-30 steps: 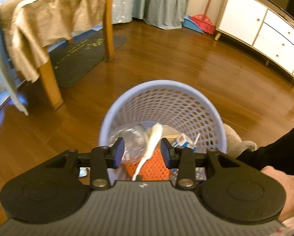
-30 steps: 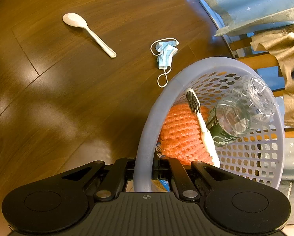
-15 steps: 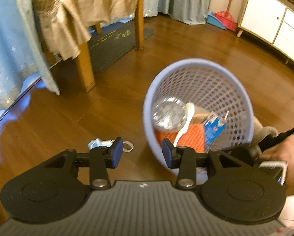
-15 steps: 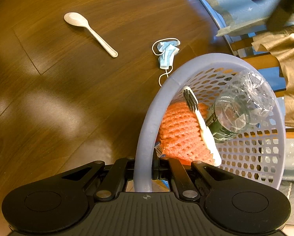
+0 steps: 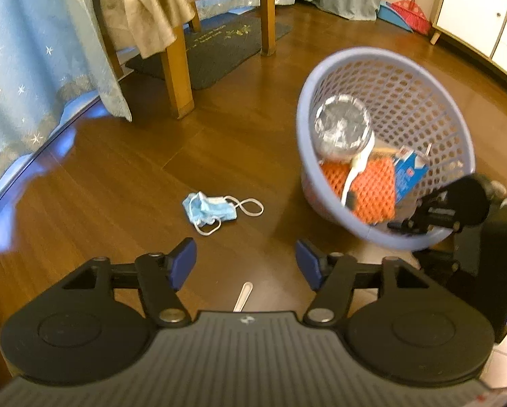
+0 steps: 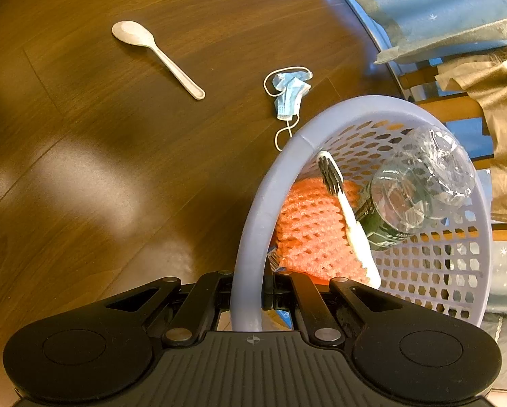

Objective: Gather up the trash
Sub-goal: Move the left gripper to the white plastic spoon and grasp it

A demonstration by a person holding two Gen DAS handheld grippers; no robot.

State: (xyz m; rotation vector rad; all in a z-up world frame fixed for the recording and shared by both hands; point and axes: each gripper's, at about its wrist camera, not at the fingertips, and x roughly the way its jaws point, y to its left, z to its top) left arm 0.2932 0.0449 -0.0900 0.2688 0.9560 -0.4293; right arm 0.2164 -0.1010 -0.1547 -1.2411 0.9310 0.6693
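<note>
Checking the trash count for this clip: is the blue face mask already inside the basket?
No, the face mask lies crumpled on the wooden floor, apart from the lavender basket.

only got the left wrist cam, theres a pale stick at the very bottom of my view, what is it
Observer: The handle of a white spoon. The right wrist view shows it whole, lying on the floor apart from the face mask.
Operator: is the right gripper really holding the basket
Observer: Yes. The right gripper is shut on the rim of the basket, one finger inside the wall and one outside.
Operator: whats the white thing on the orange net
Observer: A toothbrush. Its dark bristle head lies at the far edge of the orange net.
</note>
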